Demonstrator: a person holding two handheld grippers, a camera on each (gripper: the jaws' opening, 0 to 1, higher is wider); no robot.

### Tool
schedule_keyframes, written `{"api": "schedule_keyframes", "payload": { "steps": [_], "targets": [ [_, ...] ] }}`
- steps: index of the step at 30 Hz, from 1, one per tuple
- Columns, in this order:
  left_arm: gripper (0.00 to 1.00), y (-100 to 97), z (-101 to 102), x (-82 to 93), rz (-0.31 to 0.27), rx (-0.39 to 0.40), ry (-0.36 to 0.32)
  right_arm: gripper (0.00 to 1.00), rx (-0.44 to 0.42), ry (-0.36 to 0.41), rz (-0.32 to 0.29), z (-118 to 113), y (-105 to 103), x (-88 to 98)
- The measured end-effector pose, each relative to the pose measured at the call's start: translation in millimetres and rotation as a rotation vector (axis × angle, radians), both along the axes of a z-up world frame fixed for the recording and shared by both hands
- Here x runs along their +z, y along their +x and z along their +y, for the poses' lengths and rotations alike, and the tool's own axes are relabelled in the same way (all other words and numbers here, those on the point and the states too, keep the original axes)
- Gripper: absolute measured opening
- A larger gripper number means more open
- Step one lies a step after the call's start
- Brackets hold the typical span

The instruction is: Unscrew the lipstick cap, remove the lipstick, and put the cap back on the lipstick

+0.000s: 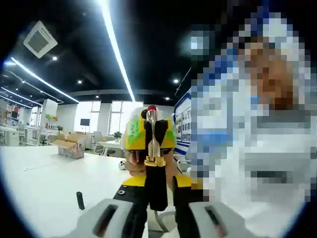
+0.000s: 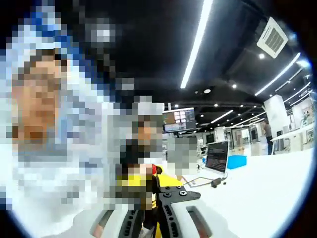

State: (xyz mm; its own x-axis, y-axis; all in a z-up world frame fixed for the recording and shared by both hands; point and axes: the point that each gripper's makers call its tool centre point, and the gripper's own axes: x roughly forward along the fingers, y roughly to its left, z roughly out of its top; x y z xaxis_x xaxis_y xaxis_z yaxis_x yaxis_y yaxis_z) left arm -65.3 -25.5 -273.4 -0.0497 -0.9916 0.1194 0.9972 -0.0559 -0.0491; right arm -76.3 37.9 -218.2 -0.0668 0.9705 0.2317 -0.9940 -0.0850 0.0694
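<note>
At centre frame, the left gripper (image 1: 157, 198) clamps its fingers on an upright gold lipstick (image 1: 153, 136), red tip exposed, above a white counter (image 1: 44, 183); the right gripper (image 2: 151, 218) fingers' state cannot be told.

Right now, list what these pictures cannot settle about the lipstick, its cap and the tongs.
- Lipstick, left gripper view: its lower body sits behind the black jaws of the left tongs.
- Right gripper view: the lipstick's red tip is tiny and half lost against mosaic patches; whether the right tongs grip it is unclear.
- Small dark cylinder on the white table: too small to say it is the cap.
</note>
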Motion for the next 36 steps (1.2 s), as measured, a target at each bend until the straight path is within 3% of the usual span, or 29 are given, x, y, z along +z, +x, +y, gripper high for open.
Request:
{"api": "schedule_keyframes", "payload": {
  "steps": [5,13,20,26,33,36],
  "targets": [
    [0.14,4.0,-0.5,-1.6,0.039,0.013,0.007,0.06,-0.014,-0.005,-0.014,-2.7,4.4,-0.9],
    [0.14,26.4,0.2,-4.0,-0.009,0.149,0.025,0.06,-0.124,-0.032,-0.061,-4.9,21.4,-3.3],
    [0.14,56.2,5.0,-11.3,-0.159,0.402,0.119,0.06,-0.26,-0.075,-0.155,1.1,37.7,-9.5],
    [0.14,75.5,12.0,-16.5,-0.203,0.573,0.164,0.06,-0.371,-0.121,-0.238,6.2,50.5,-14.2],
    [0.14,97.2,27.0,-20.2,-0.196,0.797,0.18,0.06,-0.505,-0.137,-0.33,15.3,65.0,-18.3],
    [0.14,103.6,34.5,-19.5,-0.249,0.892,0.197,0.06,-0.549,-0.142,-0.378,19.4,66.7,-19.0]
  ]
}}
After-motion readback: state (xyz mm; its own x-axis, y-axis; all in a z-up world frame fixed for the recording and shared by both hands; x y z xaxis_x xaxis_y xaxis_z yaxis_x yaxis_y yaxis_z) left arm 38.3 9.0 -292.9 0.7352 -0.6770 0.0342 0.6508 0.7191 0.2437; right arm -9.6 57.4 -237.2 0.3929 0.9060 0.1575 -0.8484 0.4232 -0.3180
